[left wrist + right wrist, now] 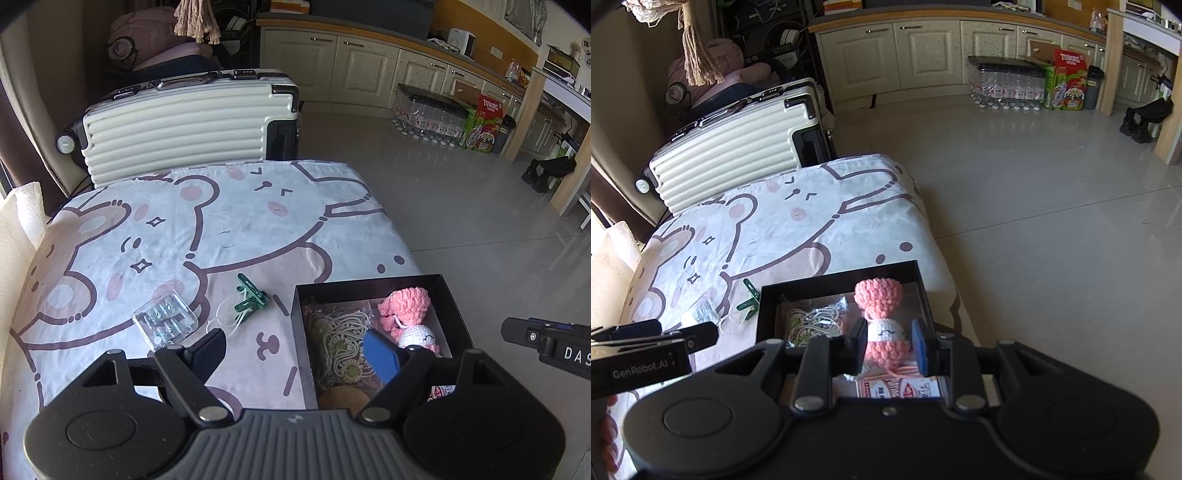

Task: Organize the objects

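A black box (369,286) (842,280) sits on the bed's near right. It holds a pink and white crochet doll (408,315) (884,325), a bag of beige cords (340,339) (812,321) and a red card pack (897,387). A green clip (249,297) (748,302) and a clear plastic case (166,319) (700,312) lie on the cover left of the box. My left gripper (303,350) is open and empty, above the box's left edge. My right gripper (890,345) is partly open around the doll's lower part inside the box.
A bear-print cover (207,221) (783,229) spreads over the bed. A cream suitcase (188,122) (731,147) stands behind it. Tiled floor (461,206) lies right, with bottle packs (428,114) and cabinets (332,66) at the back.
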`<state>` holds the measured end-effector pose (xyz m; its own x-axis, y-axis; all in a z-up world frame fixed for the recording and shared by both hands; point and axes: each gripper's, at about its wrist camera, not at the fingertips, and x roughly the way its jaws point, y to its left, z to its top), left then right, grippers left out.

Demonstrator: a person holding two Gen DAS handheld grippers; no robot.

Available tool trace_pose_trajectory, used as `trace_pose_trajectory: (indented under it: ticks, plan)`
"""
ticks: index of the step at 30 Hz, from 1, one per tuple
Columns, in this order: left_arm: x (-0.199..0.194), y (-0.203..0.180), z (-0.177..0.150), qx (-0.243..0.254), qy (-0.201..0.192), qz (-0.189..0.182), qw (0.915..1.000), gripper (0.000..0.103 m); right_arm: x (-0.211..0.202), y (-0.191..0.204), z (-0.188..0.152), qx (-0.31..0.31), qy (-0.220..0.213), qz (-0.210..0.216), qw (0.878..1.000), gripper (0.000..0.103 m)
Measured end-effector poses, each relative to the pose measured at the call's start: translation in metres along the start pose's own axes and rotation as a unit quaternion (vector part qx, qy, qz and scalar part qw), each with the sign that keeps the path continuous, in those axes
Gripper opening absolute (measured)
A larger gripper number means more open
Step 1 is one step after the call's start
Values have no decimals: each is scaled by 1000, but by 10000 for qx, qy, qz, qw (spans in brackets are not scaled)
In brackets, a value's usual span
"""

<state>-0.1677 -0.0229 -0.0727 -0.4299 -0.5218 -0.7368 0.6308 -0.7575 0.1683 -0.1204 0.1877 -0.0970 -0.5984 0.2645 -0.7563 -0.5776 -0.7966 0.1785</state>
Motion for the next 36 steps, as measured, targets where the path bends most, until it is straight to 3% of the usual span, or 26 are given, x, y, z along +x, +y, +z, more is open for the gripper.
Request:
trace_pose_trajectory:
  ticks: [6,11,16,20,22,27,36]
  plan:
    - [-10,-1,-3,5,-111,-43,9999,82,-12,0,-6,-10,-138,-74,9999,32]
    - [-17,-2,-6,17,-206,-56,9998,88,-21,1,-10,-75,-255,-171,9995,39]
    - [-22,-1,-8,8,-290,-32,9996,96,-29,1,-12,-152,-417,-340,9984,57]
    - [-24,-1,-9,20,-327,0,9995,100,-34,0,-13,-173,-510,-449,9975,65]
    - [-25,-1,-9,26,-331,4,9994,102,-35,0,-13,-167,-524,-542,9970,83]
    - [-23,0,-9,65,-343,86,9994,103,-34,-3,-13,-111,-586,-728,9956,96]
    - [-18,4,-9,48,-304,140,9994,103,-28,-7,-15,-216,-659,-982,9927,103]
